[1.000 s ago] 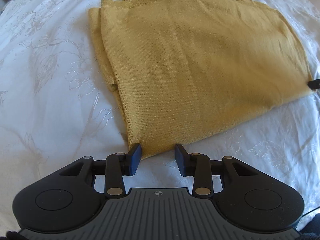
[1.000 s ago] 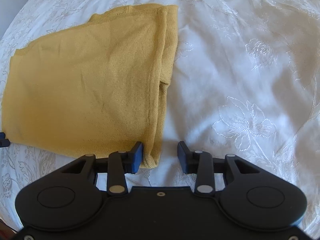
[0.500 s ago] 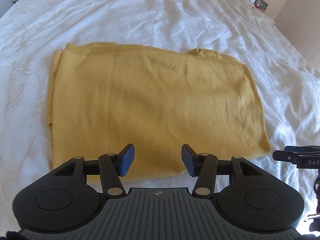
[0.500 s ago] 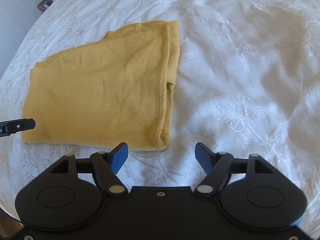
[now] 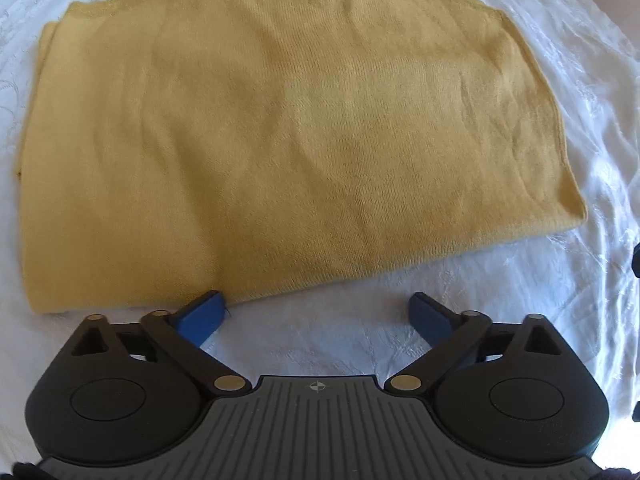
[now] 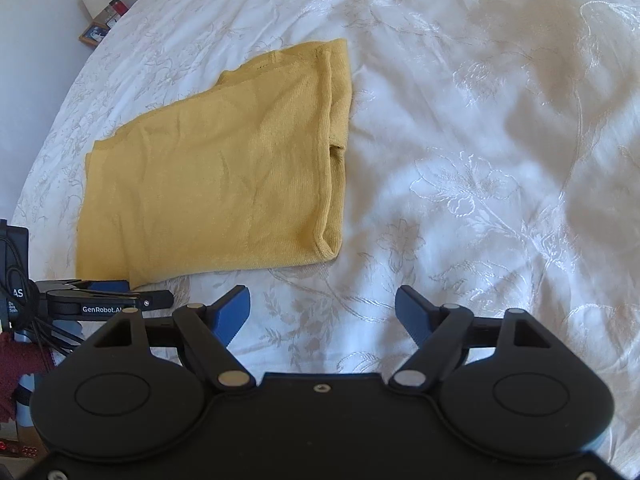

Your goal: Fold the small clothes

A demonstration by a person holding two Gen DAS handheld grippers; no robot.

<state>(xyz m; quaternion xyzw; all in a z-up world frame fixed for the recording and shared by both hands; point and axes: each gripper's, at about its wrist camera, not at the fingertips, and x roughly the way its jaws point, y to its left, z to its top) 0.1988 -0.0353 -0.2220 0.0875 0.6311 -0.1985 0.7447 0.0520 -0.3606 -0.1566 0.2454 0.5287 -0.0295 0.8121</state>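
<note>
Left gripper (image 5: 318, 312) fingers spreading wide, nothing between them, left pad (image 5: 202, 316) sitting at the near hem of the cloth (image 5: 280, 128), right gripper (image 6: 322, 312) fingers opening over bare bedspread (image 6: 480, 140), cloth lying folded flat, ahead-left of it

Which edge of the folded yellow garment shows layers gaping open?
On the yellow garment, the right edge in the right wrist view: layers part there; others lie flat.

Fingers (image 5: 202, 314): mine, blue pads on black linkage arms.
Pivots: brass-coloured pins.
Left gripper (image 5: 320, 312) body: grey, ribbed, crosshair mark.
Right gripper (image 6: 322, 308) body: black, screws.
</note>
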